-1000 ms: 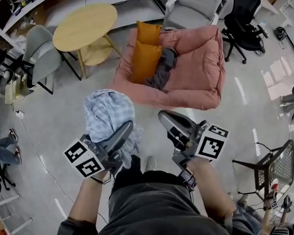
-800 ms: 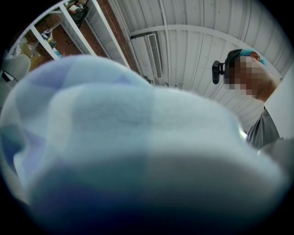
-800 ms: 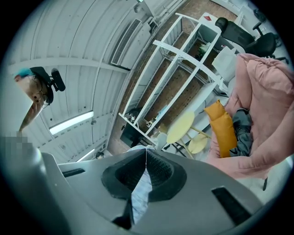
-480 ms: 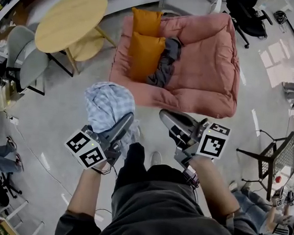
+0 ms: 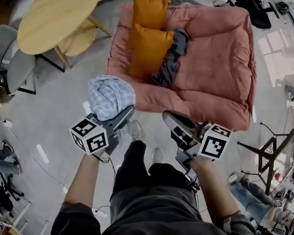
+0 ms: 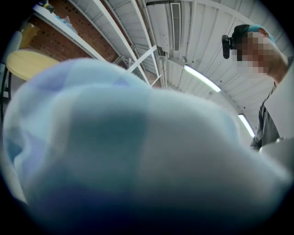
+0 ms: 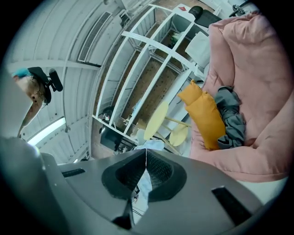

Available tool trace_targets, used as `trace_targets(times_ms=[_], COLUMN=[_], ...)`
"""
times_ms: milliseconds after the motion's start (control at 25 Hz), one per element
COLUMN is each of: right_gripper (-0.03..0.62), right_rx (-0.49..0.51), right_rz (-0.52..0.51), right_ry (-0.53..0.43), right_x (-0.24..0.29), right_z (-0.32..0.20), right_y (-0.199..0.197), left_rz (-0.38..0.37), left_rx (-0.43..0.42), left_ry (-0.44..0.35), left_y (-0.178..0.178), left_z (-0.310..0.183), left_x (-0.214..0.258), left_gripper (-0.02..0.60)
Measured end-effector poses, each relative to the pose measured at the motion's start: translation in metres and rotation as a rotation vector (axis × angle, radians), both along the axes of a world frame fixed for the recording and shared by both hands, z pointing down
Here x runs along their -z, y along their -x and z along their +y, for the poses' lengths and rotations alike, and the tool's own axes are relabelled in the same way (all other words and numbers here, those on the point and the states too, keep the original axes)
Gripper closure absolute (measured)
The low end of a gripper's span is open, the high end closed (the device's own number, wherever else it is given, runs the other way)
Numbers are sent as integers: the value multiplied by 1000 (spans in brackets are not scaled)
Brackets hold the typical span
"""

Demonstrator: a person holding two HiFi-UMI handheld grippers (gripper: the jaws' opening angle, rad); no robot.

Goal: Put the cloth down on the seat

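A pale blue checked cloth (image 5: 109,95) is bunched up at the tip of my left gripper (image 5: 126,112), which is shut on it. In the left gripper view the cloth (image 6: 138,151) fills nearly the whole picture and hides the jaws. My right gripper (image 5: 170,118) is level with the left, shut with nothing in it; in its own view the jaws (image 7: 146,155) meet in a thin line. The pink cushioned seat (image 5: 217,59) lies just beyond both grippers, its front edge (image 5: 189,100) close to the tips. The seat (image 7: 257,92) also fills the right side of the right gripper view.
Two orange cushions (image 5: 148,41) and a crumpled grey cloth (image 5: 172,60) lie on the seat's left half. A round wooden table (image 5: 56,16) and a grey chair (image 5: 12,63) stand at left. A wire chair (image 5: 276,155) stands at right. My feet (image 5: 145,142) are on the grey floor.
The seat has come closer and now lies right in front of both grippers. The left gripper still holds the cloth, and the right stays shut and empty.
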State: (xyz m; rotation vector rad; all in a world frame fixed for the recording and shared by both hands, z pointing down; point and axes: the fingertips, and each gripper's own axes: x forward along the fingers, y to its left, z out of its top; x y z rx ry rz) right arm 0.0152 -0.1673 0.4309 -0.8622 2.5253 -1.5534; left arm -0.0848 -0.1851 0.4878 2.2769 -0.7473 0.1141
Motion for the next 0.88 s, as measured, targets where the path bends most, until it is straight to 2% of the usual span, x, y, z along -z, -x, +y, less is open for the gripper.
trace_targets(times_ms=[280, 480, 720, 880], right_gripper=[579, 579, 579, 579], right_rx=[-6, -22, -32, -34], right_rz=[12, 18, 11, 5], right_ry=[66, 103, 132, 144], right_x=[-39, -58, -75, -78], right_z=[-20, -32, -41, -44], right_y=[11, 13, 16, 21], left_rz=[-118, -284, -466, -574], left_rx=[-79, -121, -182, -235], left_ry=[103, 187, 262, 262], left_y=[2, 8, 13, 18], left_z=[-32, -44, -46, -48], left_x=[-94, -153, -194, -208], left_gripper=[463, 445, 414, 363])
